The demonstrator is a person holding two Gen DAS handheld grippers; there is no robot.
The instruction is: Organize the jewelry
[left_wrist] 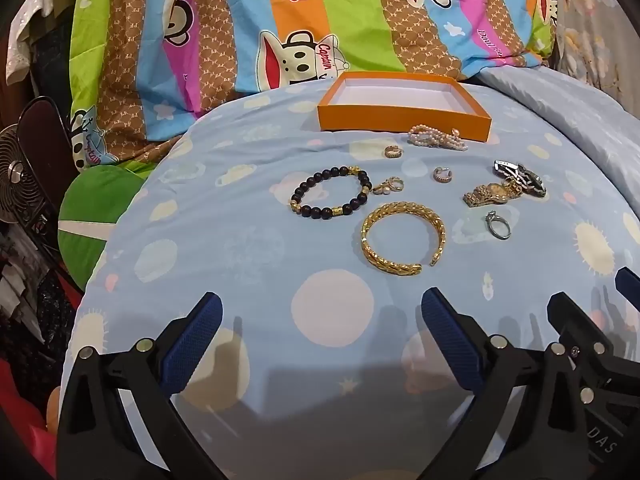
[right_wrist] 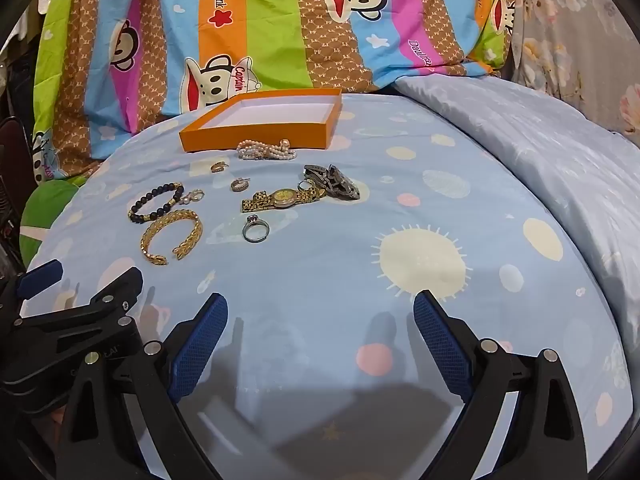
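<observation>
The jewelry lies spread on the blue patterned bed sheet [left_wrist: 248, 216]: a gold cuff bracelet [left_wrist: 402, 238] nearest, a black bead bracelet [left_wrist: 330, 196] to its left, a silver ring [left_wrist: 497, 225] and gold watch [left_wrist: 494, 193] to its right, and pearls [left_wrist: 438, 138] touching the front wall of the empty orange box [left_wrist: 404, 114]. Both the left tongs [left_wrist: 322, 344] and the right tongs [right_wrist: 320, 346] hover wide apart, holding nothing, near the sheet's front edge.

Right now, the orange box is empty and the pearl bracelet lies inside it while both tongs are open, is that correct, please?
Not quite: the pearl bracelet lies on the bedsheet just in front of the orange box, not inside it, as the left wrist view shows. The box is empty, and the left tongs and right tongs are open.
</observation>
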